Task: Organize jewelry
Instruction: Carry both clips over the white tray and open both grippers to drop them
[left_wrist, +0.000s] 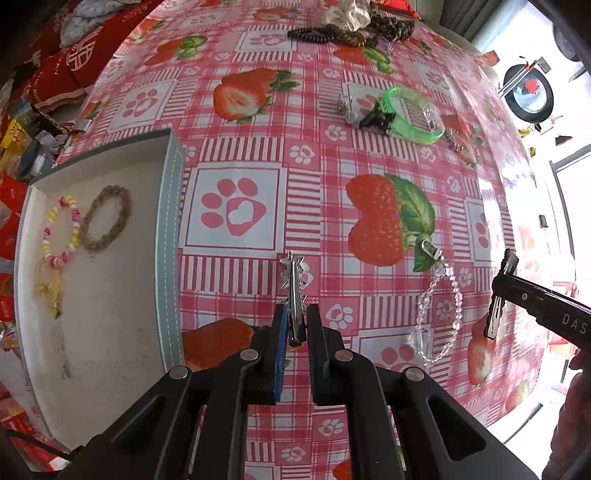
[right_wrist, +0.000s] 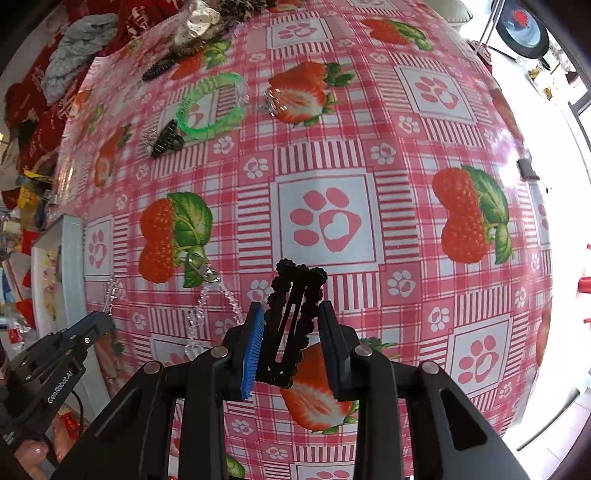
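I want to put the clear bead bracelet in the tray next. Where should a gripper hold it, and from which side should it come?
Grip the clear bead bracelet across one long strand of its loop, coming straight down. It lies flat on the tablecloth as a narrow oval, so the fingers can straddle a strand. Avoid the metal clasp. The right gripper seems nearer, but already holds a black hair clip.
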